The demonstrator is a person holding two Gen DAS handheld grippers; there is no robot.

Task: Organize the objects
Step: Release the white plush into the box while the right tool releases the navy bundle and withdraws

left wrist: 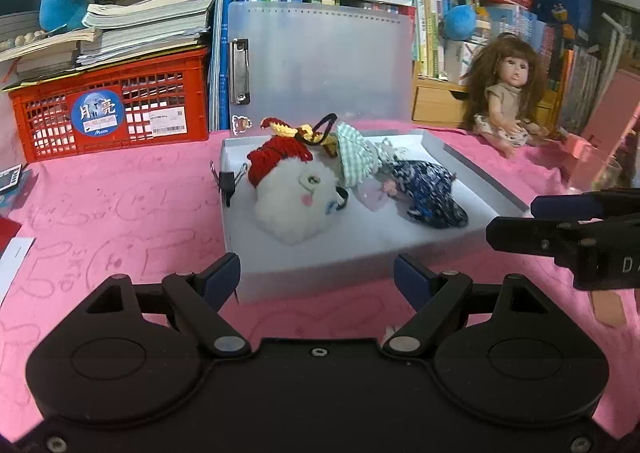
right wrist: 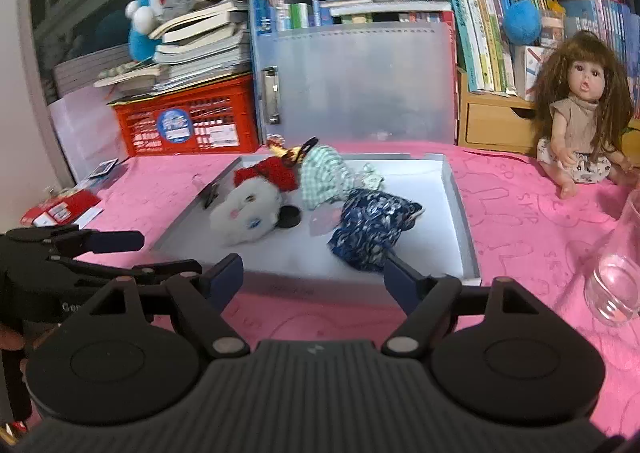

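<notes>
An open grey box (left wrist: 472, 169) (right wrist: 464, 221) lies on the pink tablecloth with its translucent lid (left wrist: 320, 61) (right wrist: 356, 85) standing up behind. Inside lie a white plush with a red knitted hat (left wrist: 292, 201) (right wrist: 250, 213), a green checked cloth (left wrist: 354, 161) (right wrist: 324, 177) and a dark blue floral cloth (left wrist: 432, 193) (right wrist: 372, 229). A black binder clip (left wrist: 228, 183) sits on the box's left wall. My left gripper (left wrist: 317, 277) is open and empty before the box's front edge. My right gripper (right wrist: 314, 273) is open and empty at the front edge; it also shows in the left wrist view (left wrist: 516, 221).
A doll with brown hair (left wrist: 506, 93) (right wrist: 580, 117) sits at the back right. A clear glass (right wrist: 616, 265) stands at the right. A red crate (left wrist: 112, 109) (right wrist: 188, 121) under stacked books is at the back left. Shelves of books and plush toys fill the back.
</notes>
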